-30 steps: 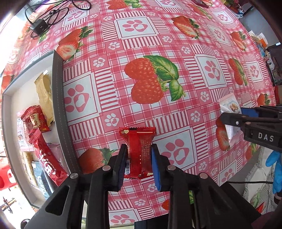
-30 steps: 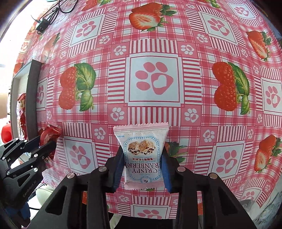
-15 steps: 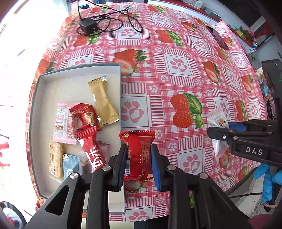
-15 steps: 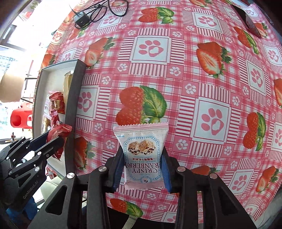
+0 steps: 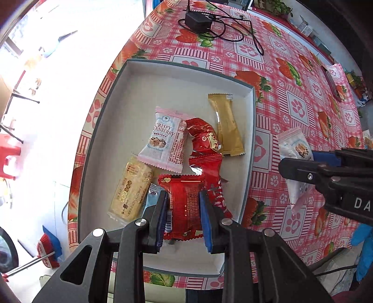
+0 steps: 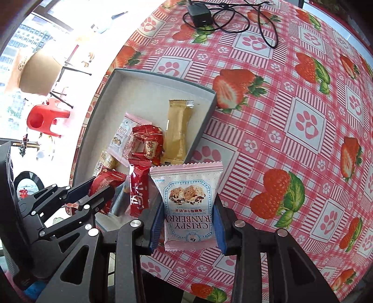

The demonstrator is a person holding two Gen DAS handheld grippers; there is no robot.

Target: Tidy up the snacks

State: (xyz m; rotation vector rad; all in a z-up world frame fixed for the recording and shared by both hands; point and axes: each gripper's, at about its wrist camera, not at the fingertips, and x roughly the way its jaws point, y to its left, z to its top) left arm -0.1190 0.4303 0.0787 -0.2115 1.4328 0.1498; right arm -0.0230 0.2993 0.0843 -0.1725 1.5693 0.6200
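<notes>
Left wrist view: the left gripper (image 5: pixel 184 215) has its 2 jaws closed on a red snack packet (image 5: pixel 185 205), held upright above the near part of a shallow grey tray (image 5: pixel 249 149). The tray sits on a strawberry-and-paw tablecloth (image 5: pixel 300 107). Inside the tray lie a pink Crispy Cranberry packet (image 5: pixel 164 139), a gold packet (image 5: pixel 227 127), a round red packet (image 5: pixel 204 138), a long red packet (image 5: pixel 209 174), a beige bar (image 5: pixel 131 188) and a pale blue packet (image 5: pixel 152 195), piled toward the tray's near half. To the right of the tray, the right gripper (image 5: pixel 300 167) holds a second pink packet (image 5: pixel 295 149) over the cloth. Beyond the tray's far edge lies a black charger with cable (image 5: pixel 198 19).

Risk here: the red packet hangs directly over the pile, so releasing it there would likely stack it on the others and could tip it against the tray's near wall. The far half of the tray is bare.

Right wrist view: the right gripper (image 6: pixel 187 227) has its jaws clamped on the sides of the second pink packet (image 6: pixel 188 202), which hangs just outside the tray's (image 6: pixel 202 123) right wall, over the cloth. The left gripper (image 6: pixel 98 192) sits to the left, above the tray's near end, gripping the red snack packet (image 6: pixel 105 184).

Risk here: if released now, the pink packet would probably fall outside the tray or catch on its wall. Both grippers are near the tray's near end, so moving the right one inward could knock it into the left.
</notes>
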